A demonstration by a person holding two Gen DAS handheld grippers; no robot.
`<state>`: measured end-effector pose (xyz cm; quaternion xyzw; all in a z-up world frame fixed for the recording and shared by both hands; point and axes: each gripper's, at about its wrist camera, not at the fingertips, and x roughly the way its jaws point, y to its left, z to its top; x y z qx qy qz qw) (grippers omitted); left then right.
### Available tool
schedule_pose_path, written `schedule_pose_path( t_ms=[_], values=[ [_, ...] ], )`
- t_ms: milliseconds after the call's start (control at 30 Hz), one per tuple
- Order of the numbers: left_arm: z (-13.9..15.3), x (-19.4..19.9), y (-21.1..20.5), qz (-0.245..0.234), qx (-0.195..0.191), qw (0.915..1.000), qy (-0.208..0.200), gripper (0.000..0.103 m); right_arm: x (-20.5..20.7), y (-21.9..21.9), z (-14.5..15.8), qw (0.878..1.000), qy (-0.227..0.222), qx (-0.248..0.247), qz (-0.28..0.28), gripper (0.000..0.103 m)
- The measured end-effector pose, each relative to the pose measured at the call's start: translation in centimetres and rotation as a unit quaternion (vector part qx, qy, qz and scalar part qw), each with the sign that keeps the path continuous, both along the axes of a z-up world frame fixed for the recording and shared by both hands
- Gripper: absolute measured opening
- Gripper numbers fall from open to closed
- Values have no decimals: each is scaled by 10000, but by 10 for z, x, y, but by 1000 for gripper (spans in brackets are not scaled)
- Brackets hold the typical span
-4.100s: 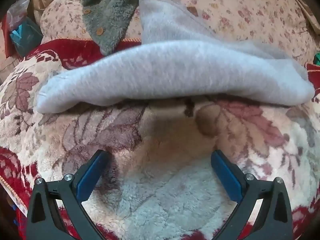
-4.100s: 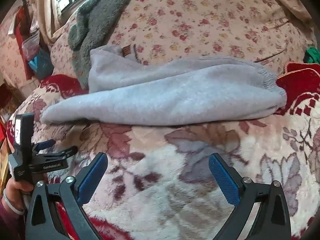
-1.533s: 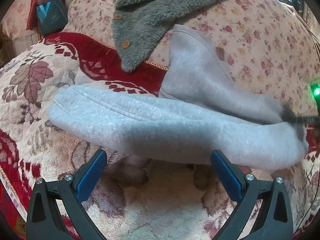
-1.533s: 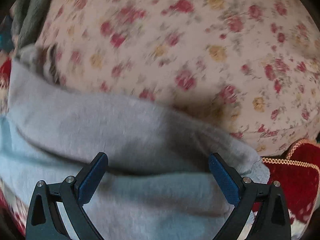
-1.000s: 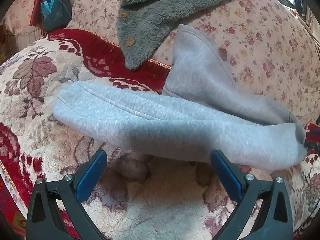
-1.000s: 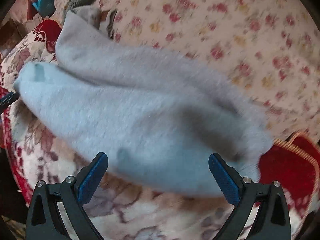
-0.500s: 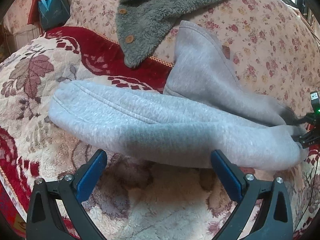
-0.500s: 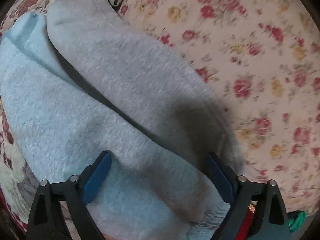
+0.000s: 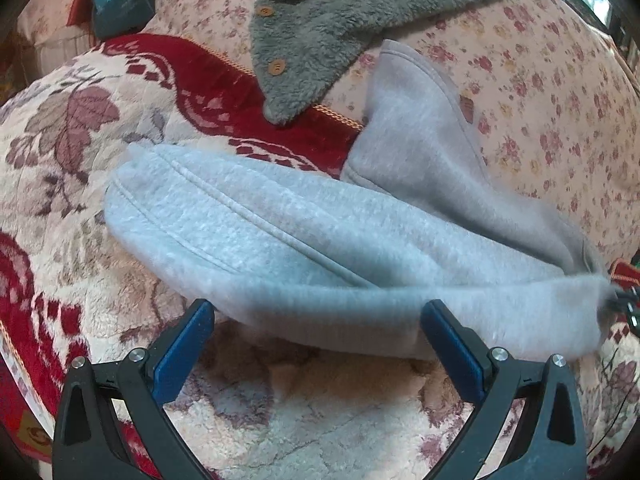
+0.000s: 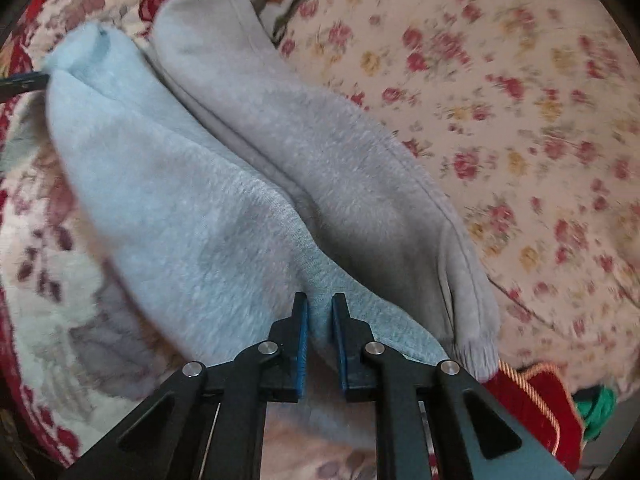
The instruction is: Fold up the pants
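Grey sweatpants (image 9: 320, 248) lie folded lengthwise across a plush flowered blanket (image 9: 72, 128), one end leaning up against a floral cushion (image 9: 552, 112). My left gripper (image 9: 316, 316) hovers open just in front of the pants' near edge, its pads not touching the cloth. In the right wrist view, my right gripper (image 10: 320, 308) has its jaws closing, and its blue pads pinch a ridge of the pants (image 10: 192, 200) near the cuffed end. The right gripper's tip (image 9: 624, 308) shows at the pants' right end in the left wrist view.
A grey-green fleece jacket with buttons (image 9: 320, 20) drapes over the cushion behind the pants. A teal bag (image 9: 120, 0) sits at the far left. A red cushion edge (image 10: 536, 400) and something green (image 10: 596, 404) lie beside the cuffs.
The right gripper came down on the pants' cuff end and its wide-open jaws closed onto the cloth. The left gripper stayed open and barely moved.
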<state>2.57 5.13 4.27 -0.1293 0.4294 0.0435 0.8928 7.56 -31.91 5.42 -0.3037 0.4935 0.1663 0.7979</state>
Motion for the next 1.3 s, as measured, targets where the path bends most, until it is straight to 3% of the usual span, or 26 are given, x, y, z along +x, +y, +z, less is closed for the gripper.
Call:
schedule_pose_path(
  t_ms=[333, 433, 533, 600, 667, 700, 833, 867, 933, 1033, 1067, 1300],
  values=[
    [-5, -10, 8, 13, -356, 9994, 24, 103, -130, -33, 12, 9950, 6, 678, -733, 16],
    [-6, -11, 5, -52, -332, 9994, 29, 103, -155, -48, 8, 9814, -103, 1307, -1403, 20],
    [-8, -13, 6, -86, -351, 9993, 31, 103, -176, -72, 6, 9416, -78, 2514, -2239, 23],
    [-8, -15, 8, -77, -356, 9993, 21, 103, -194, -88, 4, 9078, -127, 3209, -2697, 41],
    [-7, -16, 10, -67, -428, 9991, -14, 103, -207, -97, 1, 8806, -122, 3715, -2939, 83],
    [-6, -16, 11, -56, -449, 9990, -31, 103, -212, -103, 0, 8631, -150, 3989, -3094, 87],
    [-6, -16, 13, -10, -506, 9987, -41, 103, -207, -120, -4, 8064, -77, 4722, -3560, 87],
    [-6, -17, 13, -5, -505, 9987, -43, 103, -204, -125, -5, 7869, -126, 4923, -3718, 89],
    [-5, -18, 13, 6, -481, 9988, -54, 103, -195, -129, -7, 7628, -103, 5129, -3936, 95],
    [-6, -18, 16, 80, -463, 9989, -66, 103, -178, -133, -20, 7262, 62, 5263, -4422, 95],
    [-7, -18, 18, 125, -494, 9987, -57, 103, -172, -132, -25, 7183, 136, 5303, -4502, 95],
    [-16, -9, 27, 342, -811, 9961, 45, 103, -156, -140, -28, 7034, -177, 5414, -4602, 96]
  ],
)
